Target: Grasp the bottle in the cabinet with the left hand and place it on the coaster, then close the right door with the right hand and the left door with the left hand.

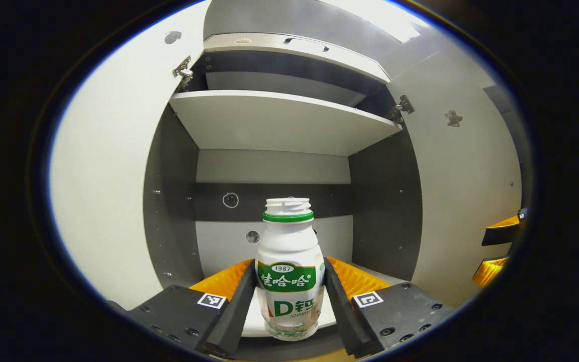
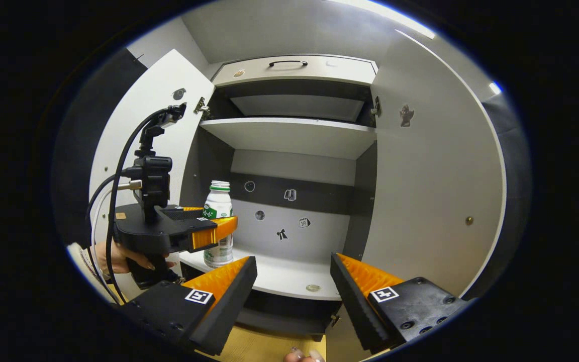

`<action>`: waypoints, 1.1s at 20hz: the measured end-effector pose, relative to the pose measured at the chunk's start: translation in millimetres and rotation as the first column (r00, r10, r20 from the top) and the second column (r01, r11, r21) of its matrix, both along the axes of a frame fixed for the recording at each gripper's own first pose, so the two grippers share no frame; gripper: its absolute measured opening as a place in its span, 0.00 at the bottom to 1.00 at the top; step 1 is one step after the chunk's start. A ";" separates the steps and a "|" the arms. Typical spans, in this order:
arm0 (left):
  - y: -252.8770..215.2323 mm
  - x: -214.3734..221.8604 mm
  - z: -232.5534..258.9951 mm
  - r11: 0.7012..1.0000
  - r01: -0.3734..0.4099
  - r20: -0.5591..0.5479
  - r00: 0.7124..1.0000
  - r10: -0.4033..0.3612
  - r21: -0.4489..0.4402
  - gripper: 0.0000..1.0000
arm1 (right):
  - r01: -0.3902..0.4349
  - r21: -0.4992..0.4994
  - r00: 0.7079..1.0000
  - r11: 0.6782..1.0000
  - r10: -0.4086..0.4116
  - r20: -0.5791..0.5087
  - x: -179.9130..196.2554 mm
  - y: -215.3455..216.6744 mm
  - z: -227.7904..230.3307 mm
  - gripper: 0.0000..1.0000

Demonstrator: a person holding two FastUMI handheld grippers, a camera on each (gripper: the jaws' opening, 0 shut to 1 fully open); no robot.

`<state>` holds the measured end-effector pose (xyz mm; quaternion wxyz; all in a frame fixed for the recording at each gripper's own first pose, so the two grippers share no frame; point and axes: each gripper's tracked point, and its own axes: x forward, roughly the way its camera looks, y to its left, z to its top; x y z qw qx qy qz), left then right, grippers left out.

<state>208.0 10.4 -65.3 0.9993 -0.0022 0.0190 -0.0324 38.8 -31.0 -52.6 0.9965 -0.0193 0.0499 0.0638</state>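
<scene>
A small white bottle (image 1: 288, 281) with a green label and a green neck ring stands upright on the cabinet's lower shelf (image 2: 289, 279), near its left end. My left gripper (image 1: 289, 264) is shut on the bottle's body, one finger pressing each side. In the right gripper view the same bottle (image 2: 218, 206) sits between the left gripper's fingers (image 2: 219, 229), with a hand holding that gripper below. My right gripper (image 2: 293, 264) is open and holds nothing, in front of the shelf's middle. Both doors stand open: the left door (image 2: 161, 110) and the right door (image 2: 435, 191).
A bare upper shelf (image 1: 279, 118) runs above the bottle. Small stickers dot the back wall (image 2: 289, 213), and a small round thing (image 2: 312, 287) lies on the lower shelf. The right gripper's fingers (image 1: 500, 236) show by the right door (image 1: 465, 191). A wooden surface (image 2: 264, 347) lies below.
</scene>
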 end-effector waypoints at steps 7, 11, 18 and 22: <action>5.8 -74.6 -31.2 0.999 0.006 -0.070 0.997 -0.009 -0.032 0.77 | 0.070 -0.027 0.997 0.997 -0.071 -0.037 -33.6 -4.3 -3.4 0.98; -0.8 -114.5 -60.2 0.998 0.016 -0.111 0.994 -0.023 -0.065 0.77 | 0.149 -0.079 0.988 0.986 -0.152 -0.038 -41.9 -18.0 -12.9 0.98; -49.9 -185.2 -124.5 0.977 0.136 -0.150 0.975 -0.161 -0.163 0.77 | 0.251 -0.181 0.964 0.951 -0.262 -0.040 -69.3 -37.5 -44.9 0.98; -68.5 -222.6 -151.7 0.978 0.116 -0.172 0.974 -0.146 -0.174 0.77 | 0.172 -0.200 0.983 0.965 -0.182 -0.033 -85.1 -25.4 -54.8 0.98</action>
